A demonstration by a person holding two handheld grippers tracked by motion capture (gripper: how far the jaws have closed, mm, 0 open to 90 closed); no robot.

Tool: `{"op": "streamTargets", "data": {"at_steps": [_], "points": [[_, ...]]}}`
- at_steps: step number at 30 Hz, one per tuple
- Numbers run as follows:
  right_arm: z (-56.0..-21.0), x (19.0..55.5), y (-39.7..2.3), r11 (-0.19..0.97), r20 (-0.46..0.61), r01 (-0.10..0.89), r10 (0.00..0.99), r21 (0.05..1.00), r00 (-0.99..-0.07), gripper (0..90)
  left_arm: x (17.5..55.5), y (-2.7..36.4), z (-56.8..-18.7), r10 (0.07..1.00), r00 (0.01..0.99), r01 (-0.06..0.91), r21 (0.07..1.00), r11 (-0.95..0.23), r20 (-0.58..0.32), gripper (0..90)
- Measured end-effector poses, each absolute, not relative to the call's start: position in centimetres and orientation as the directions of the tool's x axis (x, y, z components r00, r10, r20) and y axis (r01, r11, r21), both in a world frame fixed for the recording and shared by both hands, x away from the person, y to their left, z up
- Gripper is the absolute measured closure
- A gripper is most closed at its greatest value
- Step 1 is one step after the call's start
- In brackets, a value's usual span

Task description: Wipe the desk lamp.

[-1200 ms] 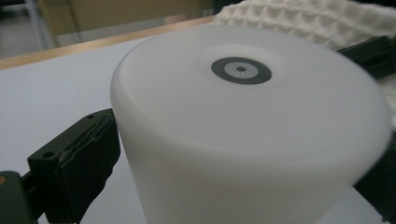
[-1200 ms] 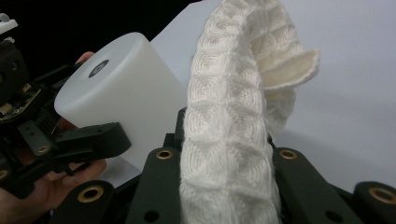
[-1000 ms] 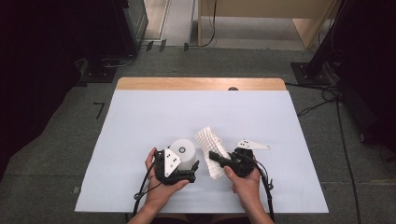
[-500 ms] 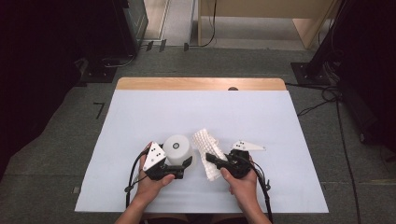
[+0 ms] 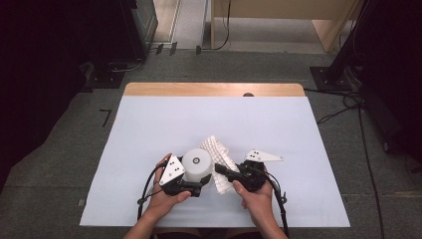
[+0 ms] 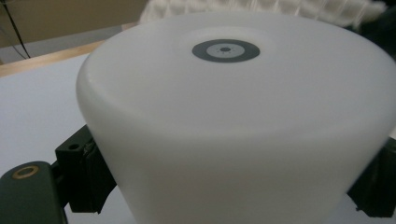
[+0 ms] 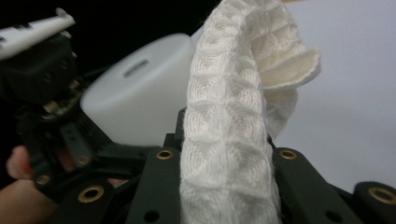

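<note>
A: Two grippers work at the near middle of the white-covered tabletop (image 5: 149, 129). What differs from a second earlier?

B: The left gripper (image 5: 198, 185) has just been closing its jaws. A second ago they stood wide around the white, round, matte plastic container (image 5: 197, 165); now, in the left gripper view, the black jaws sit against both flanks of that container (image 6: 243, 126), so it is gripped low on its wall. The container itself stands upright at the same near-middle spot, its flat top with the grey ring mark facing up.

A: And the right gripper (image 5: 222, 172)?

B: Unchanged in grip: clenched on the cream-white waffle-weave cloth (image 5: 221, 159). In the right gripper view the cloth (image 7: 233, 140) rises as a folded band from between the jaws and curls over at its far end. It lies just right of the container, touching or nearly touching its side; which one cannot be told.

A: What does the closure mean for the work?

B: Judged from this arrangement, the container is now steadied by one gripper, leaving the other free to bring the cloth over its top or wall, probably for wiping. The cloth has not yet reached the top face.
</note>
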State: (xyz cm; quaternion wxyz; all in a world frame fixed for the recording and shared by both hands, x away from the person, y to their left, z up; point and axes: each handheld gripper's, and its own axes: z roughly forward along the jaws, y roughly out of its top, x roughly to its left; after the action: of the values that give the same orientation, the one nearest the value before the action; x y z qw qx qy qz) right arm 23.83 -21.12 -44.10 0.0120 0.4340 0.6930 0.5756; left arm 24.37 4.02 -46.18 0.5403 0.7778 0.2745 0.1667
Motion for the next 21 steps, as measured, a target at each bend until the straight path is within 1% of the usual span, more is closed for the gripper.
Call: {"op": "streamTargets", "data": {"at_steps": [5,9,13,19,21], "points": [[-42.8,23.4,-21.4,-0.053,0.469,0.554,0.601,0.831,-0.647,73.9,24.2,3.6,-46.4,0.604,0.797,0.235,0.926,-0.295,-0.010,8.2],[-42.7,23.4,-21.5,-0.055,0.472,0.553,0.597,0.831,-0.649,73.8,24.2,3.8,-46.3,0.603,0.798,0.228,0.929,-0.293,-0.006,8.3],[-43.7,23.9,-21.2,-0.032,0.484,0.582,0.594,0.813,-0.643,73.8,24.4,4.4,-45.8,0.602,0.798,0.230,0.940,-0.253,-0.033,8.3],[-46.1,24.7,-20.6,-0.013,0.552,0.663,0.566,0.749,-0.612,73.8,24.7,5.4,-45.1,0.608,0.790,0.239,0.953,-0.187,-0.078,8.4],[-46.6,24.8,-20.3,0.005,0.549,0.670,0.569,0.742,-0.612,73.8,24.7,5.6,-45.0,0.613,0.786,0.239,0.954,-0.179,-0.082,8.4]]}}
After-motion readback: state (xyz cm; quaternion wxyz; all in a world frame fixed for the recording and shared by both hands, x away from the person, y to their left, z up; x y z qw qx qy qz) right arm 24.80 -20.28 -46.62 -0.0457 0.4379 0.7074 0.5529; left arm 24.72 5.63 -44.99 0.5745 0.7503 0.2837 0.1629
